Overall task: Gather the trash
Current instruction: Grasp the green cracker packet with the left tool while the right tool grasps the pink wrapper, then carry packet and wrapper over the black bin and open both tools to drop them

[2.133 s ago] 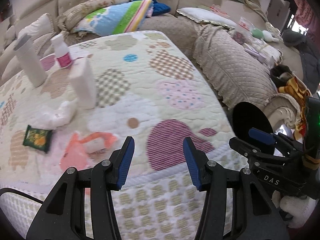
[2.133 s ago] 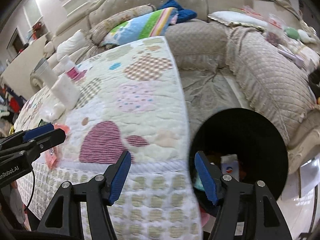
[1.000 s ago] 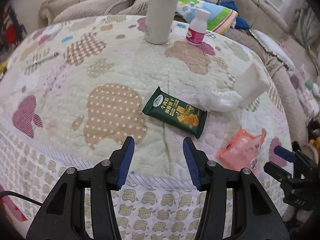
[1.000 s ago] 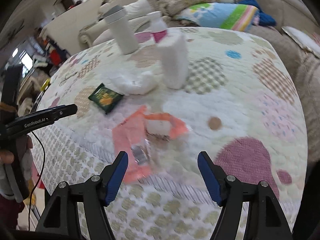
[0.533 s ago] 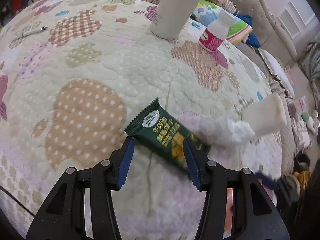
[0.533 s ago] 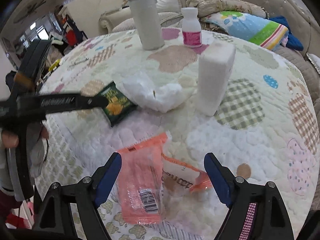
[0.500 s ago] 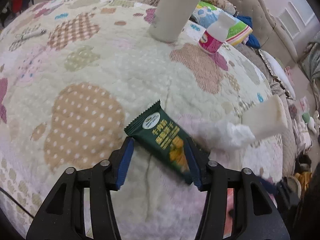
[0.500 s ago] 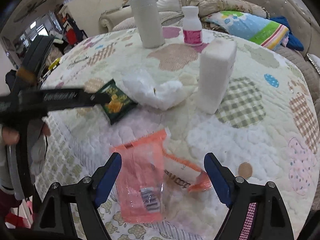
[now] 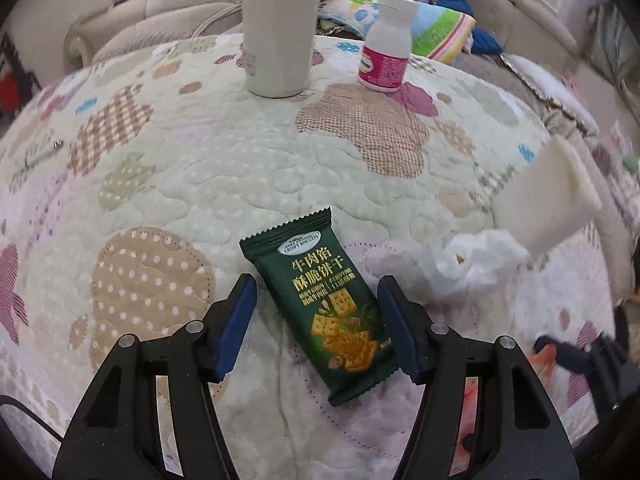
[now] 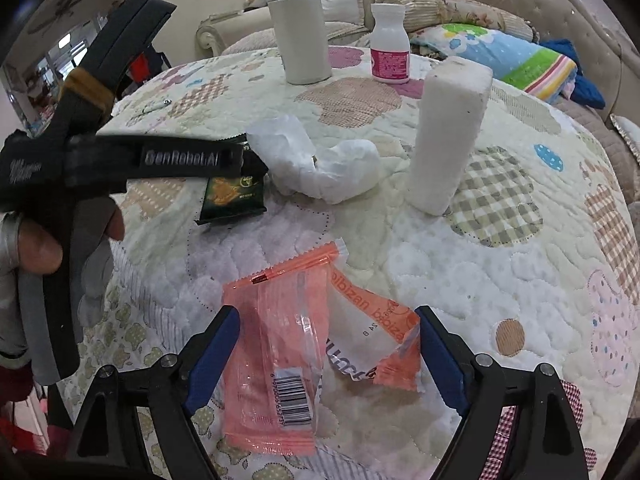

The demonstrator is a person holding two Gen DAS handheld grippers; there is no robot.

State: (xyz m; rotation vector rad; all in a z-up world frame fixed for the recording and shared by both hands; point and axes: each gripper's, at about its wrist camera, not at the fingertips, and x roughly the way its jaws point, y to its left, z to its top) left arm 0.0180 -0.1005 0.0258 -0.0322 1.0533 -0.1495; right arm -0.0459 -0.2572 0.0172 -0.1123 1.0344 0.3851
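Observation:
A dark green biscuit wrapper point(image 9: 326, 300) lies flat on the quilted table cover point(image 9: 200, 168). My left gripper point(image 9: 316, 320) straddles its lower half, jaws opening, pads clear of it. The same wrapper point(image 10: 232, 196) shows in the right wrist view, partly hidden under the left gripper's body. A torn orange plastic wrapper point(image 10: 304, 344) lies near the table's front edge. My right gripper point(image 10: 326, 356) hangs over it with jaws opening wide and pads apart from it. A crumpled white tissue point(image 10: 316, 164) rests between the two wrappers.
A white tumbler point(image 10: 300, 28) and a white bottle with a pink label point(image 10: 390, 48) stand at the back. A white foam block point(image 10: 448, 132) stands upright right of the tissue. A beige sofa with a striped cushion point(image 10: 508, 52) rings the table. A hand point(image 10: 36, 240) holds the left gripper.
Both grippers have come down closer to the table and their jaws have spread wider. The green wrapper now lies between the left jaws, the orange wrapper between the right jaws.

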